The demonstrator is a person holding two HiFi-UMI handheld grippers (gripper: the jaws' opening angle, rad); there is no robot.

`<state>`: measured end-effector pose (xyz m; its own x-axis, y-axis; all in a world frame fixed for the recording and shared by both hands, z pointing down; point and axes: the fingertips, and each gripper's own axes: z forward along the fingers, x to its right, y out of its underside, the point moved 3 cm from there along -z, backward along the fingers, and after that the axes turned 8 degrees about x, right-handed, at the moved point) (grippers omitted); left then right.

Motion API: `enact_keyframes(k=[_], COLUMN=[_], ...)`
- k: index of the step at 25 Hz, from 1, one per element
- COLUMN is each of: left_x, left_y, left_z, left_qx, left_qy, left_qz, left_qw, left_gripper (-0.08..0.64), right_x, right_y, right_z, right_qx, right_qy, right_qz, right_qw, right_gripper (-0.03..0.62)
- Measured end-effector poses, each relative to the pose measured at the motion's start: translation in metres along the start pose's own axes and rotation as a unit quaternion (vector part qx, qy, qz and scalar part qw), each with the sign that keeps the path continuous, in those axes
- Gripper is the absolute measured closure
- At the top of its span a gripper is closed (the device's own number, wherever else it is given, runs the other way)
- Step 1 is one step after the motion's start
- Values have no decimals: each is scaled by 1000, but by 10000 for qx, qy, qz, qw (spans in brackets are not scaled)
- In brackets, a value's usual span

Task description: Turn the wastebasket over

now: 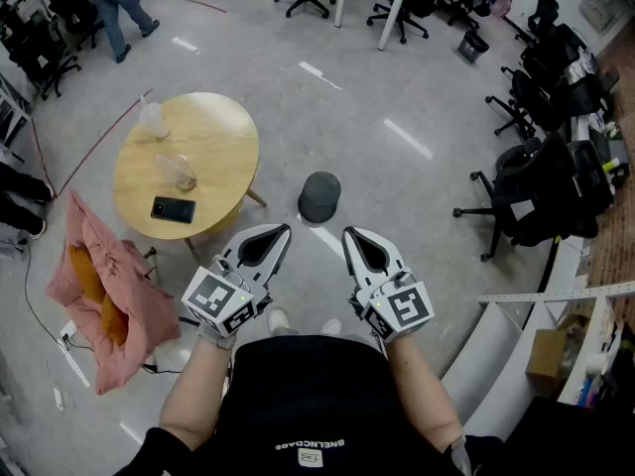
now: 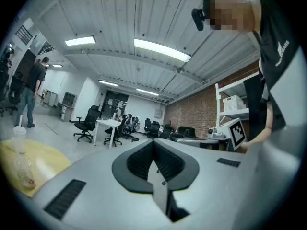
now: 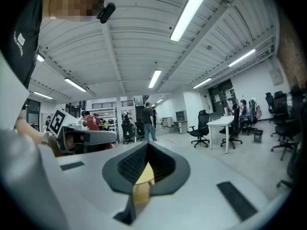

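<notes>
We find the left gripper [image 1: 281, 232] and right gripper [image 1: 350, 236] both closed and empty, the wastebasket [image 1: 319, 196] ahead between them; we advise opening wide before seizing its rim.

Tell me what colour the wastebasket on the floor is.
The wastebasket is dark grey, and the head view shows it best.
</notes>
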<state>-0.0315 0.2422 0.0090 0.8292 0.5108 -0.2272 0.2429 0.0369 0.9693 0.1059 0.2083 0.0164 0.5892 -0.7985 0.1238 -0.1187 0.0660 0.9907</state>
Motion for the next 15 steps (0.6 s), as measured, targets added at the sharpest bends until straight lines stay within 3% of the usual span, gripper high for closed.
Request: enact_keyframes(k=[9, 15], left_x=[37, 59], left_y=[16, 38], left_z=[32, 48], left_qx=[-114, -338], left_qy=[26, -192], left_qz=[-60, -117], left_qw=[9999, 9992], left_gripper=[548, 546], right_x=[35, 59], right_y=[-1, 3], right_z=[-37, -59], right_qx=[19, 68], right_qy=[80, -48], right_qz=[122, 361], right_qw=[9999, 9993], right_gripper=[583, 581])
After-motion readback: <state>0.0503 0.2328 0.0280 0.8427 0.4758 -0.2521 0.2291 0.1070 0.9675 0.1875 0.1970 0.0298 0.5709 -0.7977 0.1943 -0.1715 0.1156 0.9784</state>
